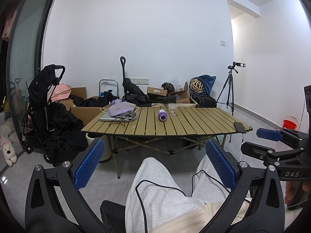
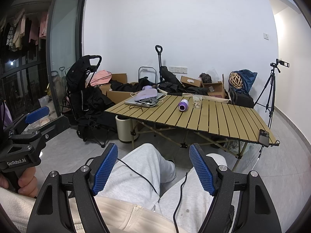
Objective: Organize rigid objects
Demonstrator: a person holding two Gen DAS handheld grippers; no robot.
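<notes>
A purple cup [image 1: 162,115] lies on its side near the middle of the slatted folding table [image 1: 194,126], next to an upright clear glass [image 1: 172,110]. Both also show in the right wrist view: the purple cup [image 2: 183,105] and the glass [image 2: 197,101]. My left gripper [image 1: 154,162] is open and empty, held above my lap well short of the table. My right gripper [image 2: 153,168] is open and empty, also over my lap. Each gripper shows in the other's view at the edge.
A laptop [image 1: 114,117] under a purple case [image 1: 121,109] with cables sits at the table's left. A black phone [image 1: 239,126] lies at its right front corner. A stroller [image 1: 46,104], boxes, dark clothes, a tripod [image 1: 230,89] and a red bucket [image 1: 290,123] surround the table.
</notes>
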